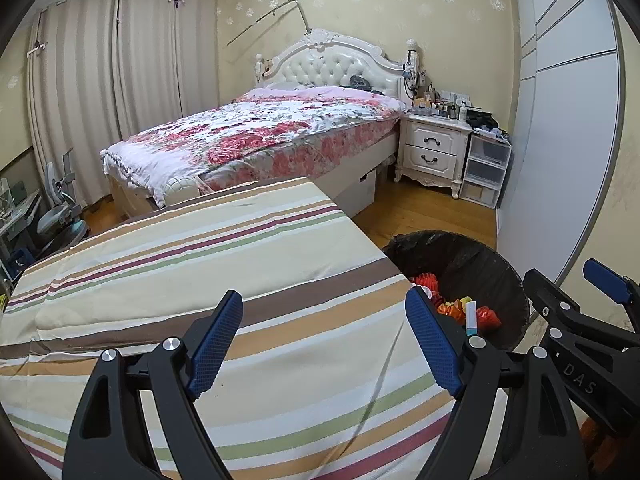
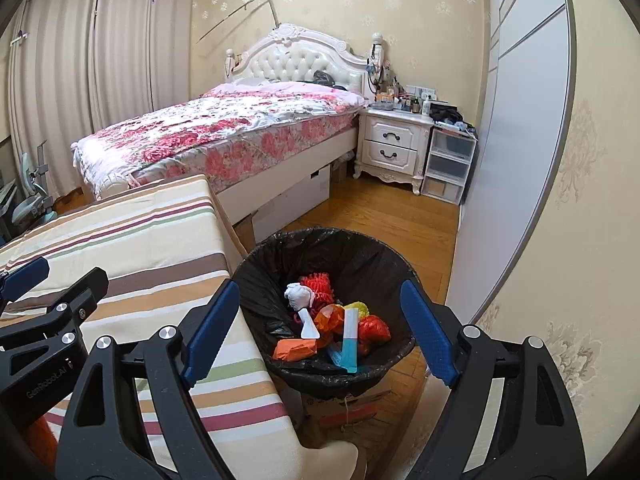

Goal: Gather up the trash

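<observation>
Both grippers, left (image 1: 324, 344) and right (image 2: 320, 332), gape empty, trash (image 2: 340, 328) apparently binned below the right.

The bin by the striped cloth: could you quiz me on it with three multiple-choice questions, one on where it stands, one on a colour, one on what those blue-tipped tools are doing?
1. Where does the bin stand?
A. on the bed
B. on the floor, to the right of the striped cloth
C. on the nightstand

2. What colour is the bin's liner?
A. black
B. white
C. pink

3. How are the right gripper and left gripper?
A. both shut on trash
B. one open, one shut
C. both open, holding nothing

Answers: 1 B, since the bin sits on the wooden floor at the right edge of the striped cloth. 2 A, the bag inside is black. 3 C, each pair of fingers stands wide apart with nothing between them.
</observation>
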The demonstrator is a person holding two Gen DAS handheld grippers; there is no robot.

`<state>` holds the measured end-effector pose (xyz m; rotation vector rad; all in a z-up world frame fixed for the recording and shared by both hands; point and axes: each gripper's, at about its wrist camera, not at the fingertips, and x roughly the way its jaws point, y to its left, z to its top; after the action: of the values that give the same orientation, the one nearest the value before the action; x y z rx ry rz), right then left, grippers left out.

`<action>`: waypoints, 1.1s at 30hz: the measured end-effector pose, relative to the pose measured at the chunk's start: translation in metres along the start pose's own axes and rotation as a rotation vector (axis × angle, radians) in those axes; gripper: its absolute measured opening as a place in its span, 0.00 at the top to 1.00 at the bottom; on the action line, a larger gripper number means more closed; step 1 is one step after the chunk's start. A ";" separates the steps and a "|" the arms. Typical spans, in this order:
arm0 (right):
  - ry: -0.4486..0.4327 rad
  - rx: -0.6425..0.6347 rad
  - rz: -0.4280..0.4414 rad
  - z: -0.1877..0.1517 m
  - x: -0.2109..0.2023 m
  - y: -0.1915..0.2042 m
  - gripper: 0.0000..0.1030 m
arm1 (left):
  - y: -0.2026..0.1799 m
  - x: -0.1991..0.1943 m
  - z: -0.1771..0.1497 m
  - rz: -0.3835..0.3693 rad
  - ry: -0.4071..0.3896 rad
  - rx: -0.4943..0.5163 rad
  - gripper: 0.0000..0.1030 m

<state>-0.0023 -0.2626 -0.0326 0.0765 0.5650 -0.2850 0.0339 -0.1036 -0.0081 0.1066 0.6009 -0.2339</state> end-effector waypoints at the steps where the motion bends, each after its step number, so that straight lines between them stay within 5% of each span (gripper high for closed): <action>1: -0.005 -0.001 0.000 0.001 -0.002 0.000 0.21 | 0.002 -0.002 0.000 0.000 -0.002 -0.004 0.21; 33: -0.015 -0.009 -0.002 0.004 -0.012 0.003 0.21 | 0.011 -0.007 -0.006 0.008 0.007 -0.025 0.21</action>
<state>-0.0087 -0.2577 -0.0226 0.0650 0.5511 -0.2845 0.0274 -0.0908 -0.0087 0.0857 0.6103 -0.2179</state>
